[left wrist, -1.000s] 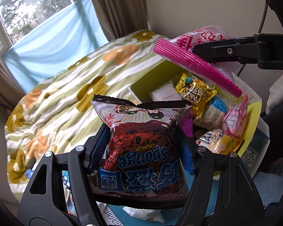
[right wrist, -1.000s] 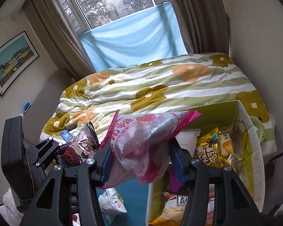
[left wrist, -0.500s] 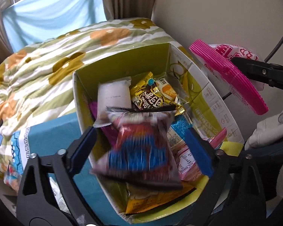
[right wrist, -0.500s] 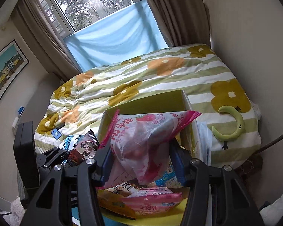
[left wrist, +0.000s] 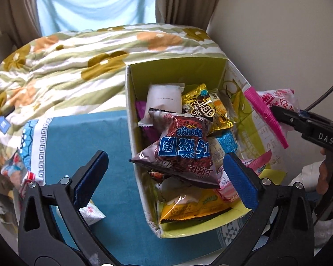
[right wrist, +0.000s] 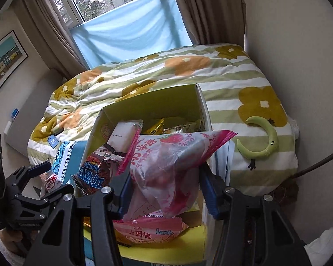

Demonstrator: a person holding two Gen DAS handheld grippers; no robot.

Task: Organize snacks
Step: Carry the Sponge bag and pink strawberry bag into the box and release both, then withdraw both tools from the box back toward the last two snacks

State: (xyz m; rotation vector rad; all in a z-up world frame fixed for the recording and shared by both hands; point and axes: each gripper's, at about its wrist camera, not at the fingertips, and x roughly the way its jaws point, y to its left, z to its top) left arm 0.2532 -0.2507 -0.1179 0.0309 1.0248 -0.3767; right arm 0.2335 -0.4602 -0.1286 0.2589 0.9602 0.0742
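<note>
Beside the bed point(right wrist: 222, 84), my left gripper point(left wrist: 166, 177) is gaping over the box point(left wrist: 131, 102); my right gripper point(right wrist: 164, 190) is pinching a pink bag point(right wrist: 168, 166) lengthwise upward.

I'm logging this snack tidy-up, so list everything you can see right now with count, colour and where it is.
Sponge Crunch bag: one, brown and blue, on top of the pile in the box
snack box: one, yellow-green inside, on the teal cloth
strawberry snack bag: one, pink and clear, held above the box
white packet: one, at the back of the box
gold packet: one, gold and brown, beside the white packet
yellow packet: one, at the front of the box
teal cloth: one, under the box
floral duvet: one, green-striped, on the bed behind
green crescent toy: one, on the duvet
left tongs: open, over the box
right tongs: shut on the strawberry snack bag
</note>
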